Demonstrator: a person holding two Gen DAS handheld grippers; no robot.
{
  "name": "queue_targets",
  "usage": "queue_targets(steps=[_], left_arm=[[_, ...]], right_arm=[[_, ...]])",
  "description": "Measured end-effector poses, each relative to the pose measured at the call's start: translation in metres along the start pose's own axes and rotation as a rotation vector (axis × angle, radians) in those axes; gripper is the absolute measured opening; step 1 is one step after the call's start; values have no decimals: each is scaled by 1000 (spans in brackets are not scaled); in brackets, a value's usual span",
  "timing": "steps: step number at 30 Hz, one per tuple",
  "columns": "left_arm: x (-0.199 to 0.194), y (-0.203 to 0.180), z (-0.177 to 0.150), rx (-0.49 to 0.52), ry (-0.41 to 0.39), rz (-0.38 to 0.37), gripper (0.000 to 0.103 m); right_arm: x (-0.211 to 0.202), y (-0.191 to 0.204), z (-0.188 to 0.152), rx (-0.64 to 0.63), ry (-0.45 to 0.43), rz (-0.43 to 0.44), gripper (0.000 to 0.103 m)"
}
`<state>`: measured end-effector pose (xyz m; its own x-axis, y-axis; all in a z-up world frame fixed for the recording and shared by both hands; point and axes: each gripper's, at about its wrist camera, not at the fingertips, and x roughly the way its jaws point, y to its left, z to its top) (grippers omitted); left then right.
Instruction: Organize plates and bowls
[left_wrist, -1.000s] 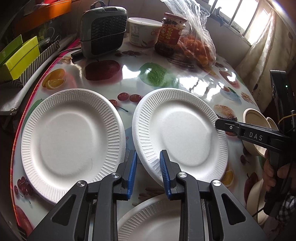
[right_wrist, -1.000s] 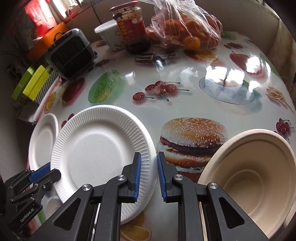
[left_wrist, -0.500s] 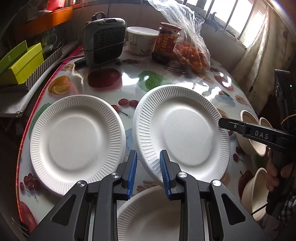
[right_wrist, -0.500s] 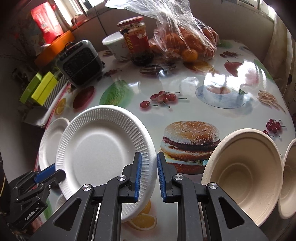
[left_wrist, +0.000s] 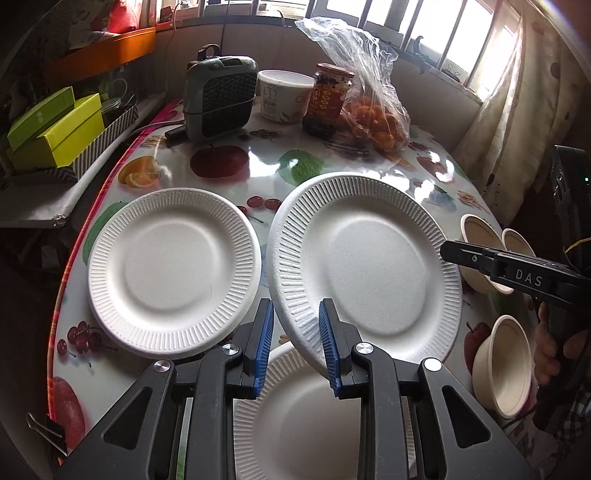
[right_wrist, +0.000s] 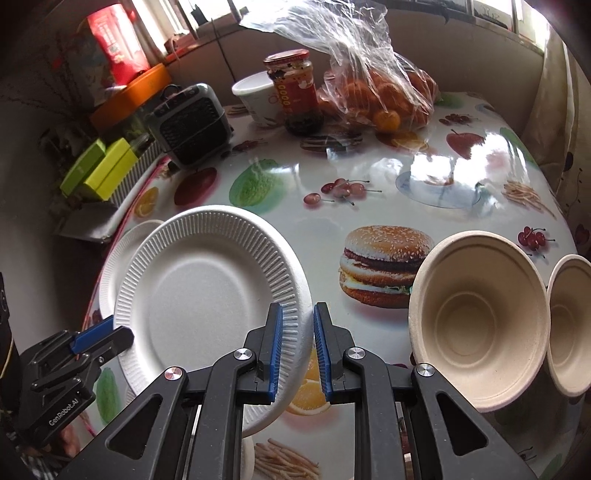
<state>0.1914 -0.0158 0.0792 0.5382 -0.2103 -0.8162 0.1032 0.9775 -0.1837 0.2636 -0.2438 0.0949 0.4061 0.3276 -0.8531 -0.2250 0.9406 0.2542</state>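
- A white ribbed paper plate (left_wrist: 369, 266) is held tilted above the table, clear of the glossy fruit-printed tablecloth (right_wrist: 369, 166).
- The near-left rim of this plate is clamped between the blue pads of the left gripper (left_wrist: 295, 343). Its jaws are closed to a narrow gap on the rim.
- The opposite rim is pinched by the right gripper (right_wrist: 297, 343), whose jaws are drawn in as far as the plate edge allows.
- A second white paper plate (left_wrist: 173, 273) is seen lying flat on the cloth, just beside the lifted one on its left.
- A third white paper plate (left_wrist: 303, 413) is seen below the left gripper, partly hidden by its fingers.
- A beige pulp bowl (right_wrist: 476, 321) and a second beige bowl (right_wrist: 569, 325) are set side by side to the right of the printed burger, upright on the cloth.
- A third beige bowl (left_wrist: 502, 362) is seen near the hand (left_wrist: 550, 350) by which the right gripper is carried.
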Motion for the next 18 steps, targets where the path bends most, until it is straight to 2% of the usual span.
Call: queue_targets(steps=[18], left_arm=[[-24, 8, -43, -7, 0, 8, 27]], right_arm=[[-15, 17, -48, -20, 18, 30, 17]])
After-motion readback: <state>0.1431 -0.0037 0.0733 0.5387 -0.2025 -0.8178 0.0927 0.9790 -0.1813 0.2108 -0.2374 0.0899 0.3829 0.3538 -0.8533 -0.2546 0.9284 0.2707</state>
